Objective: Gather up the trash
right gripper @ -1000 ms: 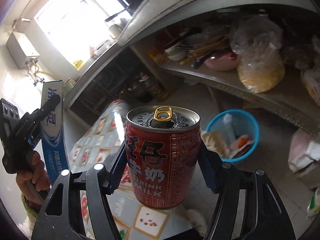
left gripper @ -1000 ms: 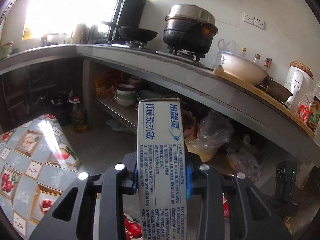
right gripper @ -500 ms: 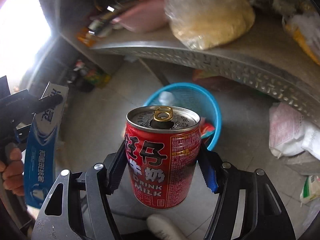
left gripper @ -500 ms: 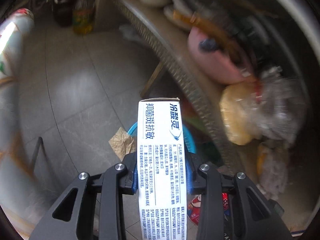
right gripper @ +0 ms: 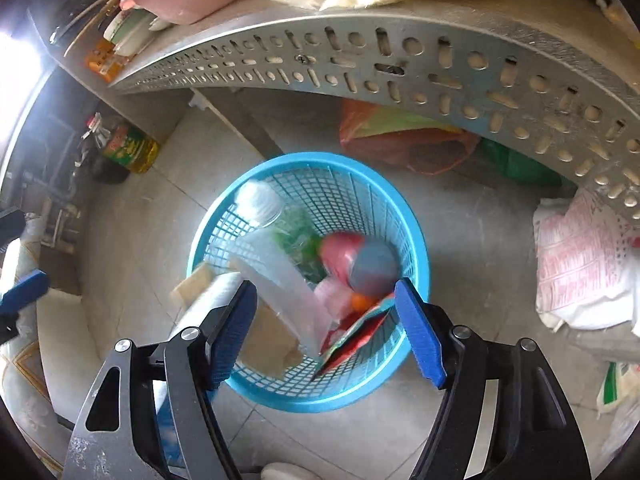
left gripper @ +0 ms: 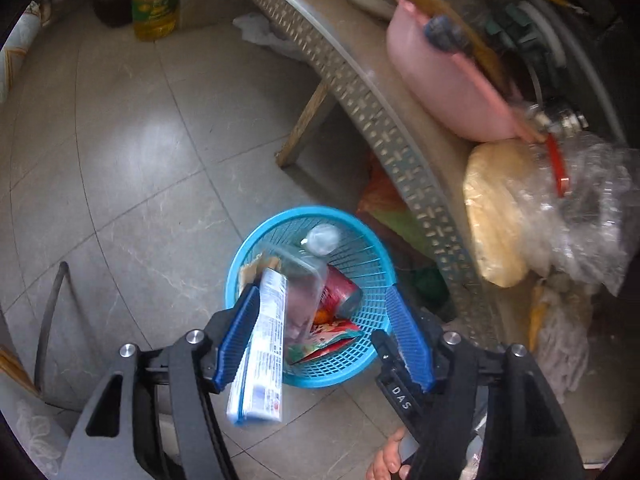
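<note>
A blue mesh trash basket (left gripper: 374, 240) stands on the tiled floor under a metal shelf; it also shows in the right wrist view (right gripper: 416, 256). My left gripper (left gripper: 326, 336) is open above it, and the white and blue toothpaste box (left gripper: 262, 344) leans loose against its left finger, tilted toward the basket. My right gripper (right gripper: 326, 328) is open and empty over the basket. The red milk can (right gripper: 360, 266) lies blurred inside the basket among a clear plastic bottle (right gripper: 256, 204) and red wrappers (right gripper: 356, 332). The can also shows in the left wrist view (left gripper: 340, 292).
A perforated metal shelf (right gripper: 360, 64) overhangs the basket and carries a pink basin (left gripper: 444, 80) and a bagged yellow lump (left gripper: 496, 208). An oil bottle (left gripper: 154, 4) stands on the floor at the far left. Plastic bags (right gripper: 404, 136) lie behind the basket, a white sack (right gripper: 580, 264) at right.
Both grippers have moved down over the basket and opened. The milk can has dropped into the basket. The toothpaste box has come free and is tipping off the left finger.
</note>
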{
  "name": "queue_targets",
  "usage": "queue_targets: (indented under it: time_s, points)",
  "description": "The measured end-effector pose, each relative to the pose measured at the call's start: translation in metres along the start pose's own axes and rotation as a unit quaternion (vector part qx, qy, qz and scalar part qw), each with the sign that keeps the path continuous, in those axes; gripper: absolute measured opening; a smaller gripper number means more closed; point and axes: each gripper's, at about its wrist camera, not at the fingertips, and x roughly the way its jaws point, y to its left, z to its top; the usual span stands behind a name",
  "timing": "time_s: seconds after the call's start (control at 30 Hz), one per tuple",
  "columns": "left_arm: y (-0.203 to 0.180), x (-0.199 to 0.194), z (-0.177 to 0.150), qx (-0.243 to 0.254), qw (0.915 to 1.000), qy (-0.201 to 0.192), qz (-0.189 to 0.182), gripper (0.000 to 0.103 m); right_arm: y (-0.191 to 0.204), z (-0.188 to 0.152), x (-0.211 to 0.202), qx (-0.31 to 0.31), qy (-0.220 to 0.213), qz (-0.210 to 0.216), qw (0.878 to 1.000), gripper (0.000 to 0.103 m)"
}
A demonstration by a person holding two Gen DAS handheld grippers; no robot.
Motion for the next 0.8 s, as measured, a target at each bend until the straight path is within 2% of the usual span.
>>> queue_targets:
  time_s: [0.33, 0.53, 0.63, 0.67, 0.8]
  points:
    - [0.001, -0.079, -0.014, 0.021, 0.9980, -0.056, -0.021, 0.066, -0.008, -0.018, -0.042, -0.004, -0.021, 0.007, 1.000, 0.069]
    - [0.006, -0.151, -0.050, 0.066, 0.9922, -0.103, -0.027, 0.069, -0.002, -0.047, -0.079, -0.018, -0.029, 0.028, 0.999, 0.069]
    - [0.009, -0.200, -0.080, 0.100, 0.9851, -0.137, -0.031, 0.076, 0.009, -0.070, -0.117, -0.046, -0.046, 0.041, 0.997, 0.069]
    - [0.010, -0.222, -0.095, 0.112, 0.9811, -0.155, -0.030, 0.077, 0.014, -0.080, -0.135, -0.058, -0.056, 0.047, 0.996, 0.071]
    - [0.022, -0.292, -0.156, 0.131, 0.9642, -0.229, -0.027, 0.095, 0.032, -0.115, -0.207, -0.112, -0.112, 0.057, 0.986, 0.082]
